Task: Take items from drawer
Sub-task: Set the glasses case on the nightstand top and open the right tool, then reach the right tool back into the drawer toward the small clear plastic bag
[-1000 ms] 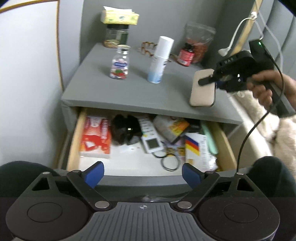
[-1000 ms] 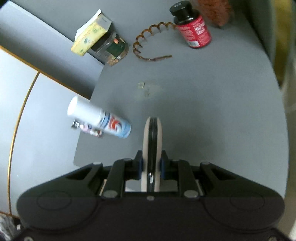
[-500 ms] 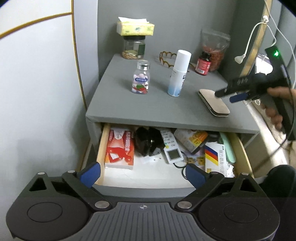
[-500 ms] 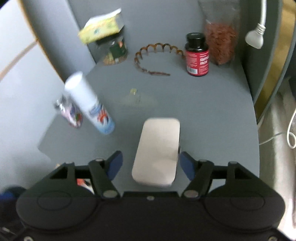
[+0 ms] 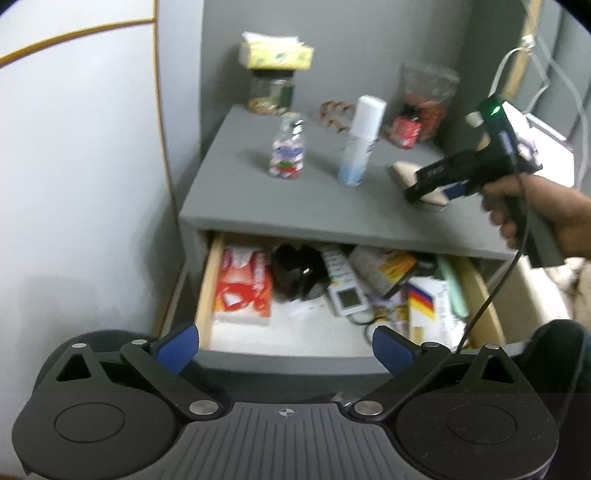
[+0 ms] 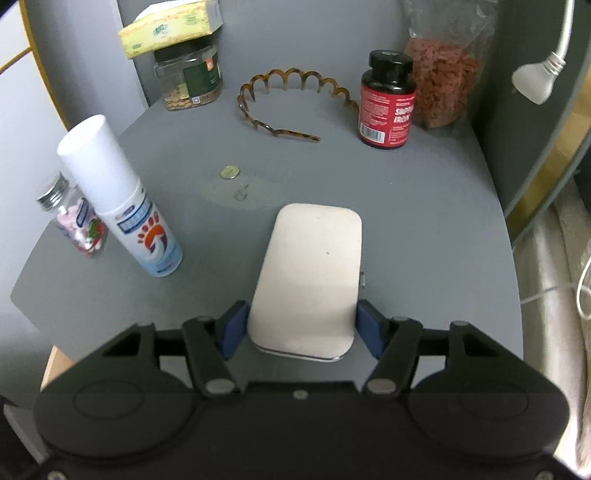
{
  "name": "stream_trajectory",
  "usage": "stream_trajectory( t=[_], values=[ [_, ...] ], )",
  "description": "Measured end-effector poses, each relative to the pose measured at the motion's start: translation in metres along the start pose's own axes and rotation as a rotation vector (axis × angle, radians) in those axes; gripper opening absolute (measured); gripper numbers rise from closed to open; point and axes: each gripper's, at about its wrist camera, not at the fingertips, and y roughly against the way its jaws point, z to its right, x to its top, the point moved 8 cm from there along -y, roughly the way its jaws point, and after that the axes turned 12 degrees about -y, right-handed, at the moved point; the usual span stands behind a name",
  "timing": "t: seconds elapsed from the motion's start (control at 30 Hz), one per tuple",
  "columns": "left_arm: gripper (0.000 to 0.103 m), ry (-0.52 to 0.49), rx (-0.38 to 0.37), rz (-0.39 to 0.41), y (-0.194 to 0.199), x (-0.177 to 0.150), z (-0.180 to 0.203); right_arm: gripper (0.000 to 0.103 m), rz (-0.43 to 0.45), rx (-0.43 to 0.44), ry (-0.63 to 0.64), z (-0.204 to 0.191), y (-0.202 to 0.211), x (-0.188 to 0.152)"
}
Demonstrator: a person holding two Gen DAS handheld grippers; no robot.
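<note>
Where my right gripper clamped the beige case on edge a second ago, the case now lies flat on the grey cabinet top, lid up. Its jaws have just been opening and then eased in slightly; the blue pads stand either side of the case's near end, the left one just beside its edge, the right one a little clear. I cannot tell whether either pad touches, but they do not press it.

Left gripper: jaws spread wide, having just been opening, nothing between them. It hangs over the front edge of the open drawer.

Drawer contents, from the left wrist view: red-and-white packet at left; black object; white device with a small screen; yellow-orange box; box with a striped flag print; pale green stick along the right wall. All blurred.

Cabinet top, nearer to farther: white spray can and small silver-capped bottle to the left of the case; a coin; brown wavy headband; red-labelled black bottle; clear bag of reddish pieces; jar with a tissue box on it.

Compared with a second ago, a hand carries the right gripper lower and nearer the cabinet's right front.
</note>
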Motion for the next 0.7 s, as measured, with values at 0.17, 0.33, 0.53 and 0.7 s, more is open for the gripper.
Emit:
stream_trajectory(
  t=[0.17, 0.33, 0.53, 0.7],
  values=[
    [0.099, 0.012, -0.02, 0.003, -0.002, 0.0, -0.002, 0.074, 0.078, 0.051, -0.045, 0.006, 0.045, -0.015],
    [0.099, -0.029, -0.016, -0.018, -0.007, -0.002, 0.005, 0.072, 0.036, 0.314, 0.031, -0.007, 0.104, -0.063],
    [0.099, -0.035, -0.043, -0.038, -0.011, -0.002, 0.011, 0.054, -0.172, 0.219, 0.203, -0.009, 0.069, -0.119],
    [0.099, -0.023, -0.05, -0.045, -0.012, -0.004, 0.01, 0.054, -0.267, 0.184, 0.206, -0.017, 0.009, -0.134]
  ],
)
